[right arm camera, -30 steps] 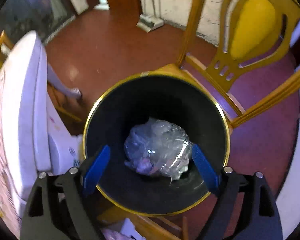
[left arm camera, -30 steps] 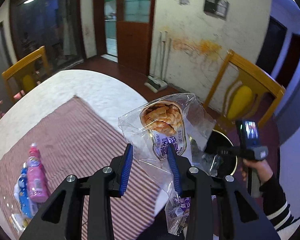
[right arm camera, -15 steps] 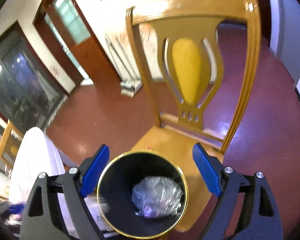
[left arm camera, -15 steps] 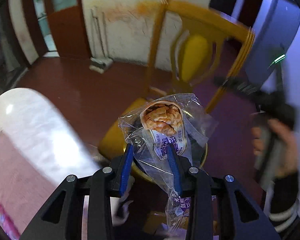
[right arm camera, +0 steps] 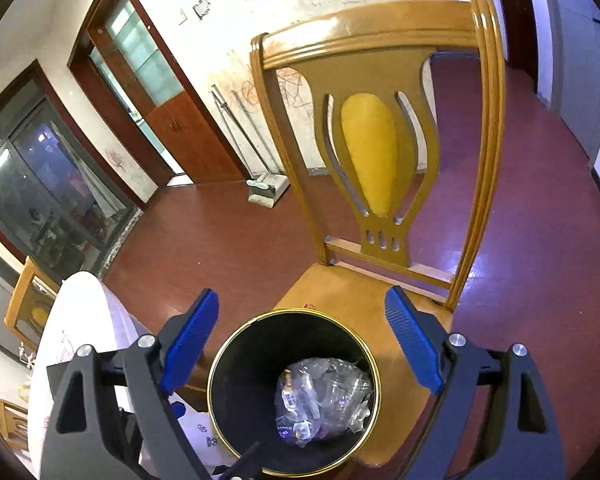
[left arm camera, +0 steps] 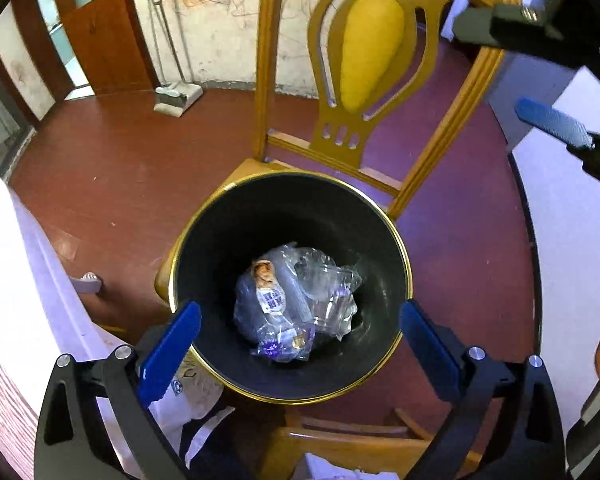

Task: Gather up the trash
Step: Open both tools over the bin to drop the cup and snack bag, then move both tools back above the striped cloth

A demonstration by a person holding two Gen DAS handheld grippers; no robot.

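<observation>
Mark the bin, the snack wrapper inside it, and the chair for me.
bin [left arm camera: 396, 236], left wrist view, gold rim at the right.
snack wrapper [left arm camera: 271, 298], left wrist view, printed label on the clear plastic.
chair [right arm camera: 372, 152], right wrist view, yellow panel in the backrest.

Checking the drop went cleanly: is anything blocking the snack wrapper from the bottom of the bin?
Nothing visible does. The snack wrapper already lies inside the black bin, resting on clear plastic trash. The left gripper, jaws just opened, hangs empty above.

One bin [left arm camera: 380, 216], one chair [right arm camera: 380, 40] (two wrappers [left arm camera: 296, 300])
</observation>
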